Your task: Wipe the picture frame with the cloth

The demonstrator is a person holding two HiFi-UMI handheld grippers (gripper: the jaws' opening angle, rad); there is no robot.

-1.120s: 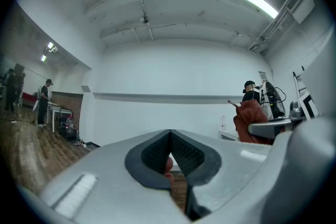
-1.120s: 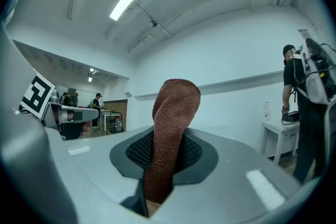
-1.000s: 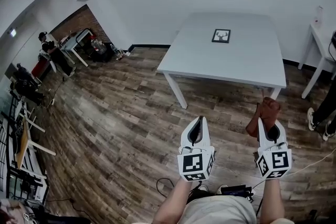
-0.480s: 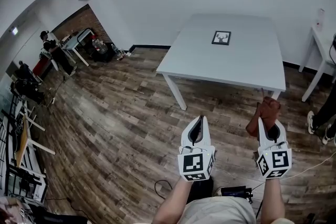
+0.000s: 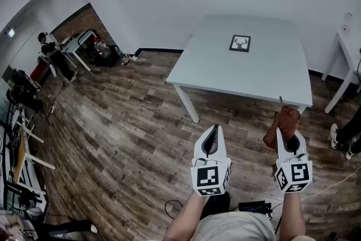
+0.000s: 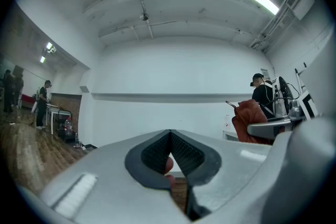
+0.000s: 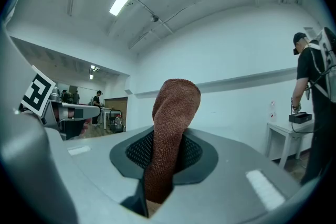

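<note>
The right gripper (image 5: pixel 286 137) clamps a rust-brown knitted cloth (image 5: pixel 284 122); the left gripper (image 5: pixel 214 129) has its jaws together, empty. A black picture frame (image 5: pixel 240 43) lies on the white worktop (image 5: pixel 220 68).

Left arm (image 5: pixel 183 222), right arm (image 5: pixel 291 217) extended forward, side by side. Left gripper (image 5: pixel 214 131): jaws closed together, nothing between. Right gripper (image 5: pixel 289 141): jaws clamped on brown cloth (image 5: pixel 285 121).

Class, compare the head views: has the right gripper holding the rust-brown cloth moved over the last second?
Yes, slightly forward: the right gripper with its rust-brown cloth now sits closer to the white table's near edge.
</note>
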